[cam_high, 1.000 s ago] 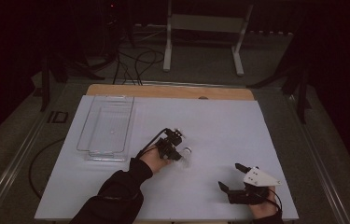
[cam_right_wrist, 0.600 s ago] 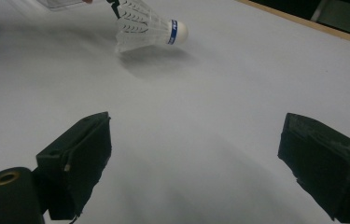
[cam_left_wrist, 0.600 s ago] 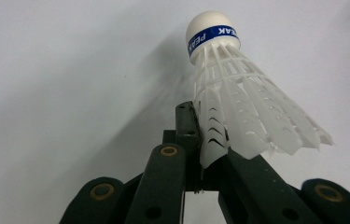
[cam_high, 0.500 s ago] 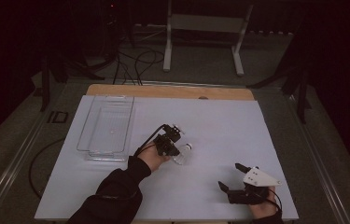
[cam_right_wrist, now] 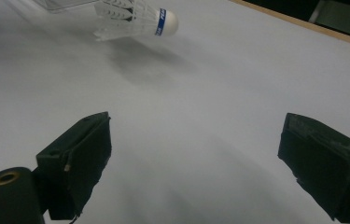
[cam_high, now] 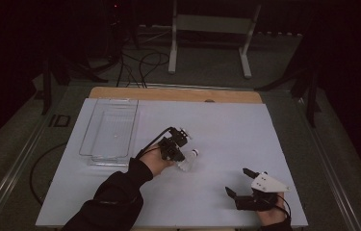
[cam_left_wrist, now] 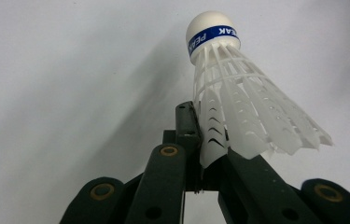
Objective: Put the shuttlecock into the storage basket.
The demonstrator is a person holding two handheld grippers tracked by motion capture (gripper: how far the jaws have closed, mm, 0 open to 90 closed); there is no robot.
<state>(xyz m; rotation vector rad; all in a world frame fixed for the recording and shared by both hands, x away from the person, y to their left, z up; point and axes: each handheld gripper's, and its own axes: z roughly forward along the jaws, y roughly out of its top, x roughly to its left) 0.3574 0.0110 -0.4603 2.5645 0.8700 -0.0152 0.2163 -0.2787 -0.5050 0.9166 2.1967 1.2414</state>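
A white plastic shuttlecock point(cam_left_wrist: 242, 98) with a blue band around its cork is pinched by the skirt's edge in my left gripper point(cam_left_wrist: 205, 133), which is shut on it. In the high view the left gripper point(cam_high: 179, 153) is at the table's middle and holds the shuttlecock point(cam_high: 190, 159) with its cork pointing right. The shuttlecock point(cam_right_wrist: 135, 18) hangs just above the white surface and casts a shadow under it. My right gripper point(cam_high: 237, 181) rests near the front right edge, open. Nothing is between the jaws of the right gripper point(cam_right_wrist: 200, 135).
A clear plastic tray point(cam_high: 87, 130) lies at the back left of the white table cover, left of my left hand; its corner point(cam_right_wrist: 65, 3) shows behind the shuttlecock. A wooden strip point(cam_high: 168, 94) runs along the far edge. Cables and a metal stand are on the floor beyond.
The left gripper has turned slightly, and the shuttlecock in it has shifted a little toward the person. The right gripper has not moved.
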